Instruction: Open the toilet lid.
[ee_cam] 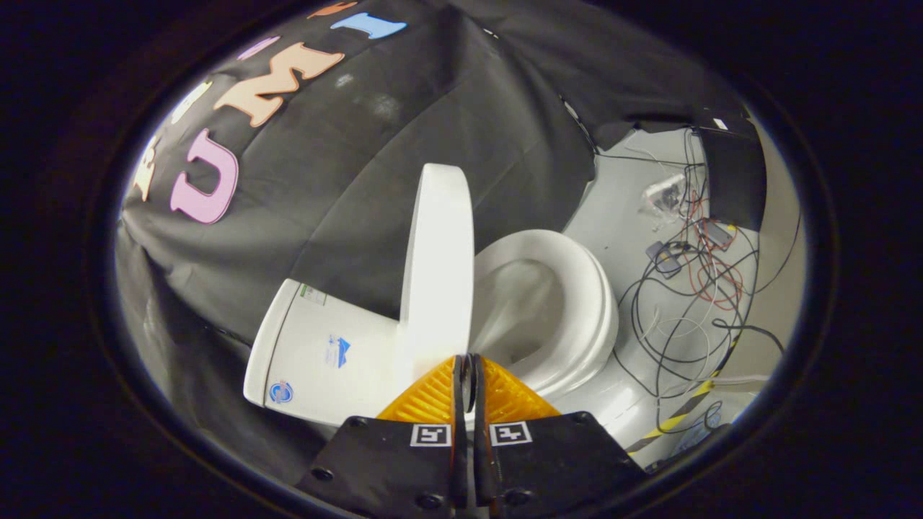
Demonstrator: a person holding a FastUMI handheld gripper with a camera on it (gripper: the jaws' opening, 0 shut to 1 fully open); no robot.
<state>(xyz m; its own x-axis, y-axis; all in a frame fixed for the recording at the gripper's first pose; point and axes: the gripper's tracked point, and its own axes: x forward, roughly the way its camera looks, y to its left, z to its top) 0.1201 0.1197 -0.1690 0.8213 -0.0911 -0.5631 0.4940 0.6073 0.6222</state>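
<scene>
The white plastic toilet lid (438, 267) is seen raised upright at the frame's centre, just ahead of the gripper (469, 360), whose fingers are pressed together on nothing. The white oval seat (577, 303) lies right of it, the white cistern (317, 353) left. Tangled cables (685, 303) are strewn across the floor at right.

black cloth wall (404, 144), pale floor (620, 216), tangled cables (685, 303)

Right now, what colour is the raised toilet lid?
White, plain and unpatterned. The toilet lid shows best in the gripper view, just beyond the closed gripper.
</scene>
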